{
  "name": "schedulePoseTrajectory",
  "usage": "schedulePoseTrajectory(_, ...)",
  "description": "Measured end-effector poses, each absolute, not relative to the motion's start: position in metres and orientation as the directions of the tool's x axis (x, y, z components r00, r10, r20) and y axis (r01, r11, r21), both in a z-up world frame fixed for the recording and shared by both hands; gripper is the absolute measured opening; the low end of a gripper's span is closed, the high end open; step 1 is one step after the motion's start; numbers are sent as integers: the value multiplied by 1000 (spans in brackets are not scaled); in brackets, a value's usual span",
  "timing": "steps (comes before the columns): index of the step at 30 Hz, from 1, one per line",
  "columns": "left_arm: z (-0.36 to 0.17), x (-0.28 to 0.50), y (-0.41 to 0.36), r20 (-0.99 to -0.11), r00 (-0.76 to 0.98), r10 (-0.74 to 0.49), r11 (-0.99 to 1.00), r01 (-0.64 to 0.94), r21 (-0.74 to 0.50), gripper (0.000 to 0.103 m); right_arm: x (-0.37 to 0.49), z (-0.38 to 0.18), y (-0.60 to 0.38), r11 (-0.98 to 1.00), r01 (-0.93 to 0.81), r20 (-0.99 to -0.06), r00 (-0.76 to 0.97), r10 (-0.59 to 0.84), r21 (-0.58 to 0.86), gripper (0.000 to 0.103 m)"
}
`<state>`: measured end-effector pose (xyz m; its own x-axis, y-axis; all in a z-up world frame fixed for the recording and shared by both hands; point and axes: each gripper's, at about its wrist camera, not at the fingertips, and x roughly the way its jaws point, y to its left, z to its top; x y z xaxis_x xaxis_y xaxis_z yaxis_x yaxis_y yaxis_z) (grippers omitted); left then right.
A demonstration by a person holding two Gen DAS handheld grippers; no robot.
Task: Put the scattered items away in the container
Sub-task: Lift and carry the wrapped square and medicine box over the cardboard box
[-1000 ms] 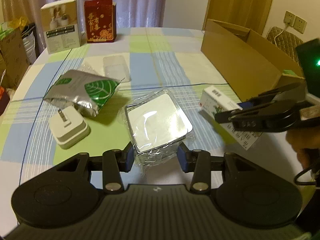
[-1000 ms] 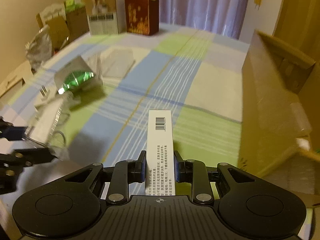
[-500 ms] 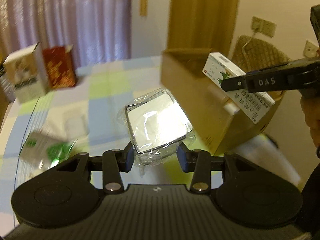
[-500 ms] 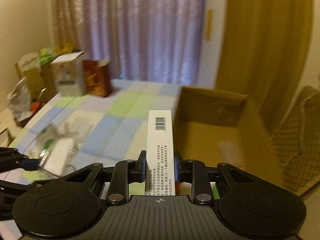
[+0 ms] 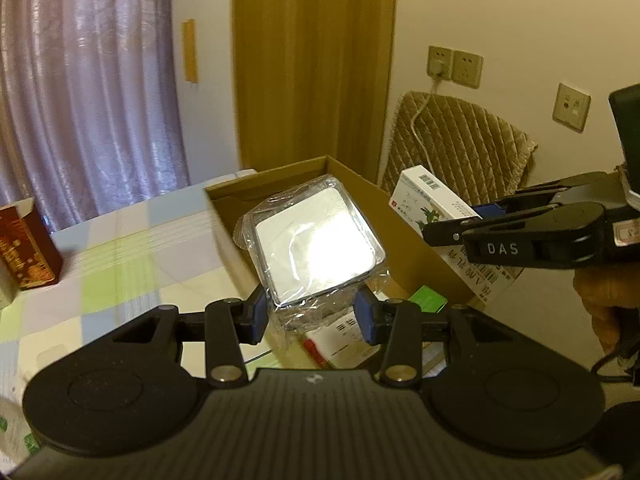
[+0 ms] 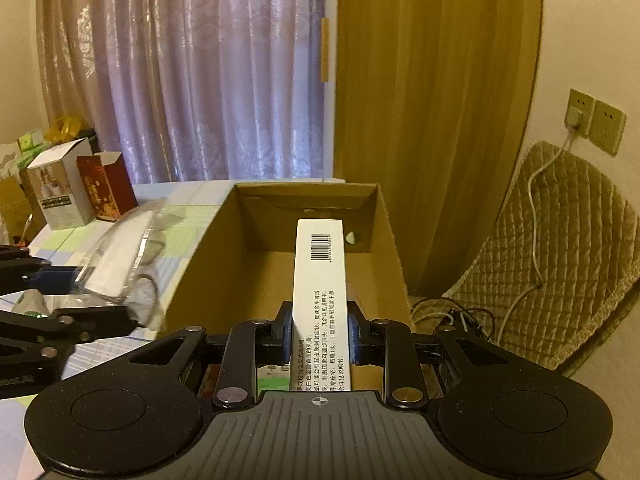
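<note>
My left gripper [image 5: 310, 316] is shut on a square white item wrapped in clear plastic [image 5: 316, 244], held in the air over the open cardboard box [image 5: 224, 194]. My right gripper [image 6: 319, 336] is shut on a long white carton with a barcode [image 6: 319, 264], held above the same cardboard box [image 6: 200, 264]. In the left wrist view the white carton [image 5: 432, 204] and the right gripper [image 5: 472, 222] hang over the box's right wall. The wrapped item [image 6: 120, 260] and the left gripper [image 6: 80, 300] show at the left of the right wrist view. A green pack [image 5: 430, 298] and printed papers [image 5: 340, 338] lie inside the box.
A checked cloth [image 5: 120, 264] covers the table. A red box [image 6: 106, 186] and a white box [image 6: 60, 190] stand at the table's far edge. A quilted chair [image 6: 560, 260] with a trailing cable stands right of the box, below wall sockets [image 6: 594, 122]. Curtains hang behind.
Both grippers lifted their items off the table and swung right, ending over the open cardboard box. The silver pouch and white plug left on the table have dropped out of view.
</note>
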<state>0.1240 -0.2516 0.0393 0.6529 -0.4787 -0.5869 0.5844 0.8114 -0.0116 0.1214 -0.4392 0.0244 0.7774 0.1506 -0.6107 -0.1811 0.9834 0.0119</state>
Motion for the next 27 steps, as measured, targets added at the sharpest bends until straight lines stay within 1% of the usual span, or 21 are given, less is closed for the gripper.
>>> schedulePoseTrajectory(7,25,131,-273,-611,632,-477,793,609,10,38,124,14,-452,985,-168,-618,771,153,33,28)
schedulePoseTrajectory(10,23,132,-281,-607,643,-466,785,618,52,40,124,10,-455,986,-164,-622,768,152,37,28)
schedulePoseTrajectory(12,24,133,-282,-597,655,-463,787,613,63,44,125,9,-457,986,-162,-624,767,152,41,28)
schedulePoseTrajectory(27,28,131,-247,-593,687,-419,837,546,41,44,127,10,-447,982,-182,-621,765,171,46,28)
